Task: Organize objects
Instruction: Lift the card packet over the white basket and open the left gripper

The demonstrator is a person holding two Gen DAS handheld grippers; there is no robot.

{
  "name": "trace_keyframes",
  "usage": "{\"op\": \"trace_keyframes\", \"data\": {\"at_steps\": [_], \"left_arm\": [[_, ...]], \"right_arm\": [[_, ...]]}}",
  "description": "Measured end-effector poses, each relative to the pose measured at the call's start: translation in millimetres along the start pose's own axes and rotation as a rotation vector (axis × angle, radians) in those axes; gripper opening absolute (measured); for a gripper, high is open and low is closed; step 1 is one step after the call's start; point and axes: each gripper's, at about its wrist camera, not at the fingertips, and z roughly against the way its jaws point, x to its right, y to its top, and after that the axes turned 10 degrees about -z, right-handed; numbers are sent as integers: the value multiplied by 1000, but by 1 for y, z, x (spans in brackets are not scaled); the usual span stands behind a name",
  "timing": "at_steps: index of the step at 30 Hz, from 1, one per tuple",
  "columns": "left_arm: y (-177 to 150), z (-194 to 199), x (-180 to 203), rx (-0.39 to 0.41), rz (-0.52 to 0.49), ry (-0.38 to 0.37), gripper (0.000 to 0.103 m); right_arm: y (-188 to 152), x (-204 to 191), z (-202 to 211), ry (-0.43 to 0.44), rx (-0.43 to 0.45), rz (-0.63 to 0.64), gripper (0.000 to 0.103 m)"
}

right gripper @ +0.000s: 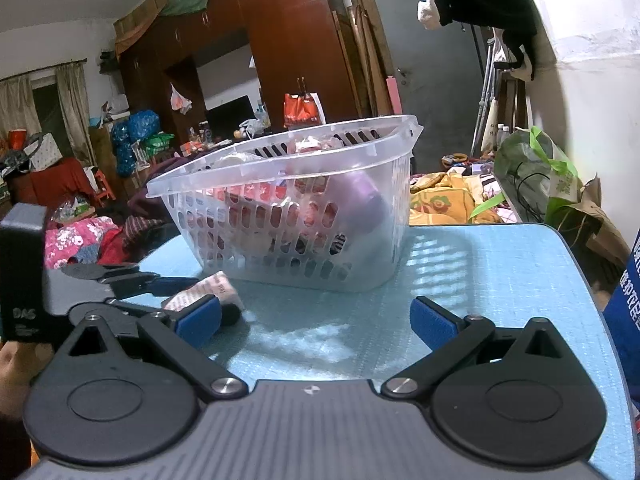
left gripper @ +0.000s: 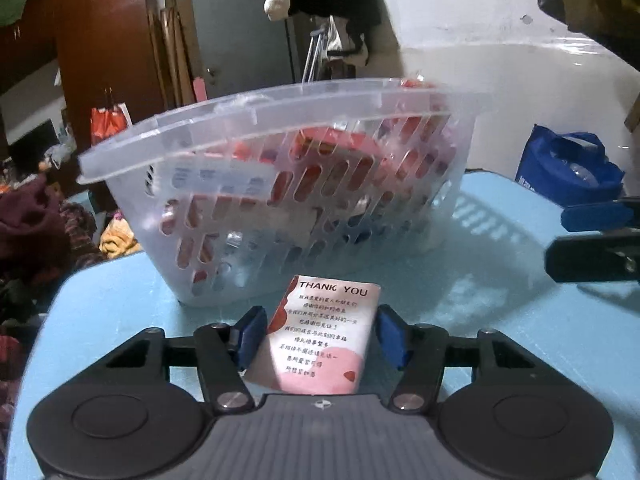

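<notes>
Straddling thank-you card with left claw spread, right claw idling agape; risking nudging basket.

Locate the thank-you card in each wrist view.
Left wrist: card at bottom centre, between the left gripper fingers.
Right wrist: card at lower left, in front of the basket.
Shared landmark: the basket.
</notes>
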Motion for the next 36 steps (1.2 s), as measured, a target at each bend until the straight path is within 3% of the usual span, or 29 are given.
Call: {"op": "trace_keyframes", "data": {"at_steps": [9, 16, 18, 20, 23, 26, 28, 29, 32, 35, 36], "left_arm": [[9, 44, 4, 119, 18, 5, 62], [67, 81, -31, 251, 83, 18, 62], [95, 75, -48, 260, 119, 36, 62], [119, 60, -66, 243, 161, 50, 62], [137, 31, -84, 184, 205, 54, 62], [140, 12, -97, 177, 232, 61, 63], [136, -1, -108, 168, 263, 41, 71], [134, -8, -111, 147, 277, 29, 83], [118, -11, -118, 157, 280, 54, 87], [106, 4, -120, 198, 284, 64, 103], [103, 10, -120, 203, 280, 60, 103]], "right_arm": [[2, -15, 1, -2, 5, 42, 103], [55, -53, 26, 5, 176, 111, 103], [80, -64, 28, 6, 251, 153, 103], [103, -74, 19, -46, 274, 189, 103], [129, -75, -11, -87, 203, 185, 103], [138, -72, -39, -123, 152, 195, 103], [138, -71, -55, -152, 123, 207, 103], [136, -71, -62, -162, 111, 211, 103], [126, -68, -67, -159, 83, 206, 103], [119, -67, -59, -127, 81, 195, 103], [117, -68, -56, -125, 71, 195, 103]]}}
